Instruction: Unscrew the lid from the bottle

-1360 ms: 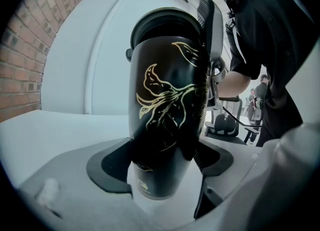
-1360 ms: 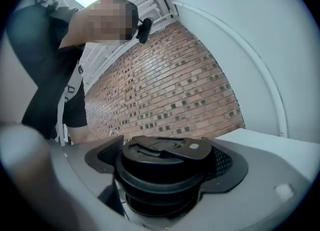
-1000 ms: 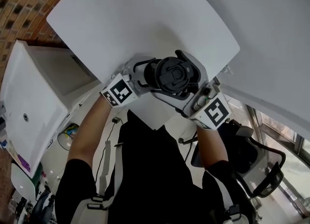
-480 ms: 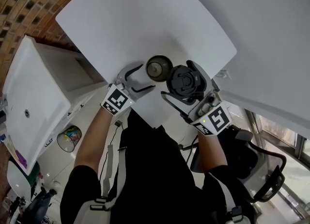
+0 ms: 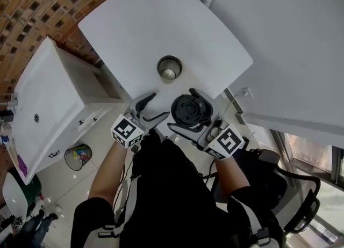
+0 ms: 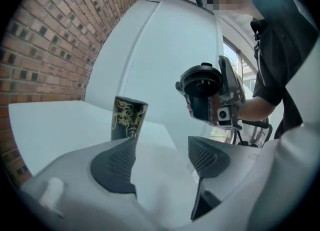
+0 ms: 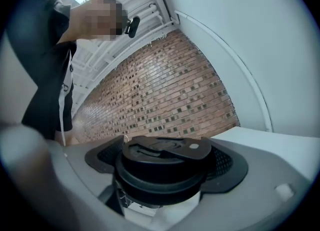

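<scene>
No legible word, number or brand in any view.
Bottle (image 6: 127,120): gold line ornament on the black wall; curling figure, no letters made out.
Left cube (image 5: 127,131): black-and-white square marker on the upper face; a coded block pattern, no characters.
Right cube (image 5: 224,143): marker of the same kind, with a different block pattern; no characters.
Lid (image 7: 162,162): moulded relief on top, black on black; no mark readable.
Pale part just under the lid in the right gripper view: faint dark lines, too blurred to read.
</scene>
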Demonstrator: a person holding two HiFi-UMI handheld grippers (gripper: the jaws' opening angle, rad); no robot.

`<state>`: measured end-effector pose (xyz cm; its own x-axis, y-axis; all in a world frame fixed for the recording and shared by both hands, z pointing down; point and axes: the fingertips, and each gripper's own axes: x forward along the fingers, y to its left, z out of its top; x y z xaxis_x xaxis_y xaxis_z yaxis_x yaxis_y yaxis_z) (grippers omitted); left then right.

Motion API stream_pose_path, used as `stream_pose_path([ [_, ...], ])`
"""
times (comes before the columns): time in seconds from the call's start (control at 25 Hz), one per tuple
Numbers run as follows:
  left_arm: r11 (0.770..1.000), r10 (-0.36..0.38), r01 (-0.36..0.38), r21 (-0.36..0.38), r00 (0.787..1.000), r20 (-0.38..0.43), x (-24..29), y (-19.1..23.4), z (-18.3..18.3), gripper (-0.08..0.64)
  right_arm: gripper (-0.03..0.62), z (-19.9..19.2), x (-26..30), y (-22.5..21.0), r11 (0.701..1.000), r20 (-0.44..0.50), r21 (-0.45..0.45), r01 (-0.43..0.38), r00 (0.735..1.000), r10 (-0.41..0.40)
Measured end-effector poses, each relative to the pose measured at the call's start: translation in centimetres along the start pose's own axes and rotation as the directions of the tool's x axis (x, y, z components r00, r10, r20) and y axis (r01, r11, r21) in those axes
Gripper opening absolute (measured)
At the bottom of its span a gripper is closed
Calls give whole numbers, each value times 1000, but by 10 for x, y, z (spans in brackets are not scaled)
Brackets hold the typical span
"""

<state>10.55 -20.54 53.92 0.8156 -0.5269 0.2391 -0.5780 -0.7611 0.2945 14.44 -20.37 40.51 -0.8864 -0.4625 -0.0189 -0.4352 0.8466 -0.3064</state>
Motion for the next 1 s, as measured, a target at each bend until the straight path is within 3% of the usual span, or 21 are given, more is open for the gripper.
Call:
stream_pose_path([
  [0.04,1000,3,-3,22,1000,-3,-5,-8,6,311,482,3,-5,5,1000,9,1,-12,1000,12],
  [0.16,995,36,-36,91,999,4,-23,-19,25,114,482,14,-8,17,999,29,-12,-33,999,33],
  [0.32,992,55,-59,109,998,38,-52,-25,48,3,482,28,-5,42,999,49,-27,-37,998,39],
  [0.56,986,45,-61,153,993,106,-95,-40,71,2,482,34,-7,84,999,98,-36,-5,995,9],
  [0.72,981,38,-62,184,991,127,-150,-54,73,3,482,33,-11,123,999,157,28,38,987,-41],
  [0.88,977,54,-84,198,987,151,-210,-56,74,3,482,27,-21,163,992,183,55,111,976,-119],
  [1.0,972,26,-67,224,983,180,-247,-62,74,3,482,18,-34,189,982,215,65,176,959,-186],
])
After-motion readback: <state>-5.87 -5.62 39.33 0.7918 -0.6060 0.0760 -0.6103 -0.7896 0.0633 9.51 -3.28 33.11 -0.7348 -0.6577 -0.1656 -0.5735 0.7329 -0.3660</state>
